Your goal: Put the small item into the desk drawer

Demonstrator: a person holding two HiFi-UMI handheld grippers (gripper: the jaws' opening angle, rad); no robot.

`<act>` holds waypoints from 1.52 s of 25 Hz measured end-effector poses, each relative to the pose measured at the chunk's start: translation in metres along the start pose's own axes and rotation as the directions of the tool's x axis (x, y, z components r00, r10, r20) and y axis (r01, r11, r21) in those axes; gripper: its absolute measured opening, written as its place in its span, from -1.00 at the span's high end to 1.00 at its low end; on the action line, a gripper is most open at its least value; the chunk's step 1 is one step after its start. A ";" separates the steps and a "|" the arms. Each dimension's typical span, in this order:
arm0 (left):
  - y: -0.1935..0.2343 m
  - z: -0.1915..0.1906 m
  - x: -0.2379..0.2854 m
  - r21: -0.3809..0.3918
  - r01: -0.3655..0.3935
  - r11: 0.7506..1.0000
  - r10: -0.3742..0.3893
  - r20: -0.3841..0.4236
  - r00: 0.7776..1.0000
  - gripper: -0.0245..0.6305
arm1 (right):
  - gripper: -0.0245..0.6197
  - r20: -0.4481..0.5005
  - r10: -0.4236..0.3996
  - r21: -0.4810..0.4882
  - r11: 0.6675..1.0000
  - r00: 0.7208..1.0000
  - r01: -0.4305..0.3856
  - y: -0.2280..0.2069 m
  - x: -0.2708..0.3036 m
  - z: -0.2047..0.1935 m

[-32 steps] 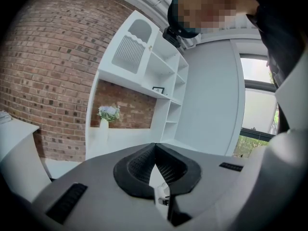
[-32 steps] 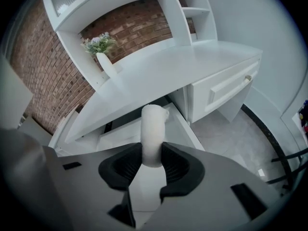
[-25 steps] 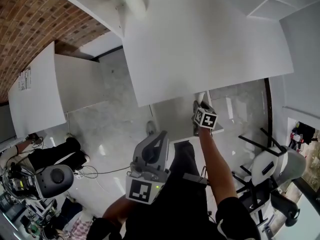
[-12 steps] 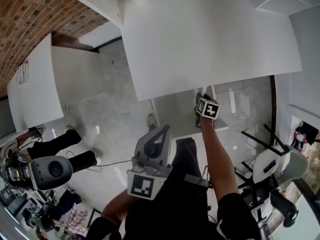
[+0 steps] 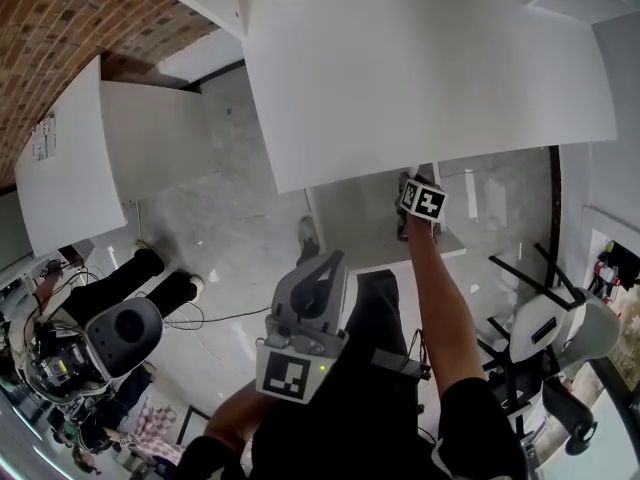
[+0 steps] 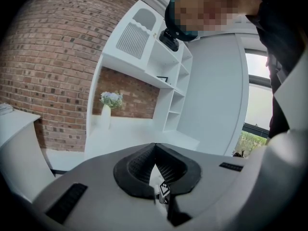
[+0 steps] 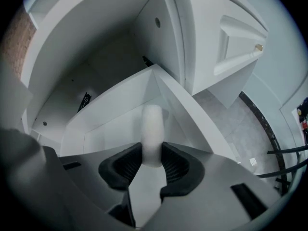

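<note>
In the right gripper view my right gripper (image 7: 153, 150) is shut on a small white cylindrical item (image 7: 153, 126), its pads pressing both sides. The item hangs over the open white desk drawer (image 7: 108, 117). The head view shows the right gripper (image 5: 410, 190) at the front edge of the white desk (image 5: 420, 78), above the pulled-out drawer (image 5: 365, 230). My left gripper (image 5: 325, 273) is held close to my body, well short of the desk. In its own view the left gripper (image 6: 155, 154) has its jaws closed together with nothing between them.
A vase of flowers (image 6: 107, 110) stands at the back of the desk, under white wall shelves (image 6: 161, 64) on a brick wall. A white side table (image 5: 60, 168) is at the left, and a white chair (image 5: 550, 333) at the right. Equipment and cables (image 5: 120, 333) lie on the floor at lower left.
My right gripper, still holding the white item, has moved a little further forward to the desk's front edge. The left gripper has hardly moved.
</note>
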State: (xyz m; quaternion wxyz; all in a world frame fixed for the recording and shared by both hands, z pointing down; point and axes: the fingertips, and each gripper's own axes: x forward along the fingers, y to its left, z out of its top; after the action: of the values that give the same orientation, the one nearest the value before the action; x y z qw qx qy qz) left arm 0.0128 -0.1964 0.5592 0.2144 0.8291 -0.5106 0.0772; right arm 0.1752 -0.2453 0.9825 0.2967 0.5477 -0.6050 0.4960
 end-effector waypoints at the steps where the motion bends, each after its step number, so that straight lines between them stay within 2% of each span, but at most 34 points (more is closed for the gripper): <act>1: 0.000 0.000 -0.001 -0.001 0.000 1.000 0.000 0.000 1.000 0.85 | 0.48 -0.004 0.001 0.002 1.000 1.000 -0.001 0.000 0.001 0.000; 21: 0.010 -0.009 -0.006 -0.004 -0.012 1.000 0.012 -0.022 1.000 0.85 | 0.45 -0.046 -0.039 0.040 0.998 0.998 0.041 -0.002 0.020 -0.007; 38: 0.009 0.007 -0.026 -0.004 -0.009 1.000 0.009 0.019 1.000 0.85 | 0.39 -0.039 -0.051 0.067 0.996 0.998 0.053 0.006 -0.003 -0.005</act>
State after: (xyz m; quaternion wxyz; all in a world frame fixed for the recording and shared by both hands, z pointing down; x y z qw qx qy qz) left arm -0.0081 -0.1814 0.5460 0.2109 0.8271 -0.5165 0.0689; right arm 0.1689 -0.2405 0.9799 0.3021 0.5636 -0.5676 0.5186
